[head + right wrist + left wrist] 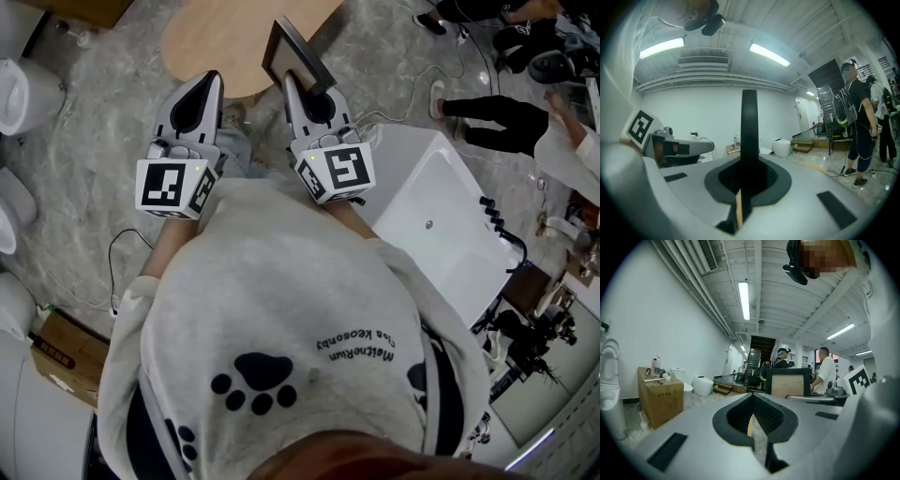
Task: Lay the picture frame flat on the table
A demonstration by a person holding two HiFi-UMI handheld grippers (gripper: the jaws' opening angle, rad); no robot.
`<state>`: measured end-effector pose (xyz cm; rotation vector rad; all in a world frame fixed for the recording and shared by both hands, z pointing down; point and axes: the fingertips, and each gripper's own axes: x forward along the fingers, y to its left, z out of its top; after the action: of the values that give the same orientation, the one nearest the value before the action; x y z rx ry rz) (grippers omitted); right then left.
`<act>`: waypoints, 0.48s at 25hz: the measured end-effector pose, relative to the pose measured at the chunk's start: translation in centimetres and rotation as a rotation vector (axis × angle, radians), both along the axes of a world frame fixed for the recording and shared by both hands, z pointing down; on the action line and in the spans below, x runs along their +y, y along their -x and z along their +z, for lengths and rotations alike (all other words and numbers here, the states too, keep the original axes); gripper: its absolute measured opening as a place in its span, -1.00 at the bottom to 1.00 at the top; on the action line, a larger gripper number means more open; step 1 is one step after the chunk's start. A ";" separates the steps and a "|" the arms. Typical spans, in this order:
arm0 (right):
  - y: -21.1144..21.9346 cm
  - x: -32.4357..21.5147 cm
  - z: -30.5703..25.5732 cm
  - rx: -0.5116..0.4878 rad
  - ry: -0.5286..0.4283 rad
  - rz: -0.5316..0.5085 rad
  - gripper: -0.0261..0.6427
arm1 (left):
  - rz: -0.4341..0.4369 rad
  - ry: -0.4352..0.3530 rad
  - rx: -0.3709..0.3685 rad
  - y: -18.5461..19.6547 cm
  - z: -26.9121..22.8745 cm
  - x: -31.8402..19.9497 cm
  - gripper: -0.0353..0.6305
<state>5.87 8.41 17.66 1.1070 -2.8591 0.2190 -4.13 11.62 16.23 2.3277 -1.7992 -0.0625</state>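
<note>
Overhead, the grey left gripper [210, 79] sat left of centre in the frame, its jaws pressed together with nothing between them, just below the edge of the round light-wood tabletop [216, 33]. To its right, the grey right gripper [290, 84] was clamped on the lower edge of the dark rectangular picture frame [298, 56], which stood upright and slightly tilted against the tabletop's right part, not lying flat. In the right gripper view it rose edge-on from between the jaws. Further right, a white bathtub [441, 225] stood on the marbled floor [84, 187].
</note>
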 end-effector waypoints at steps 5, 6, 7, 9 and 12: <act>1.6 -3.2 0.0 0.001 -0.002 0.038 -0.87 | 0.051 0.007 0.007 1.7 0.3 -3.9 -0.87; 2.0 -3.9 -0.1 0.001 -0.003 0.043 -0.87 | 0.060 0.006 0.006 2.1 0.2 -4.8 -0.87; 2.3 -4.6 -0.2 0.000 -0.005 0.047 -0.87 | 0.070 0.004 0.005 2.4 0.1 -5.7 -0.87; 2.9 -6.0 -0.4 -0.005 -0.006 0.066 -0.87 | 0.096 0.001 0.003 3.0 0.0 -7.6 -0.87; 3.6 -7.6 -0.4 -0.011 0.000 0.105 -0.87 | 0.144 0.005 0.004 3.6 0.0 -9.8 -0.87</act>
<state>2.31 0.78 17.28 1.2607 -2.8135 0.2308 -7.74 1.82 16.25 2.4436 -1.6222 -0.0412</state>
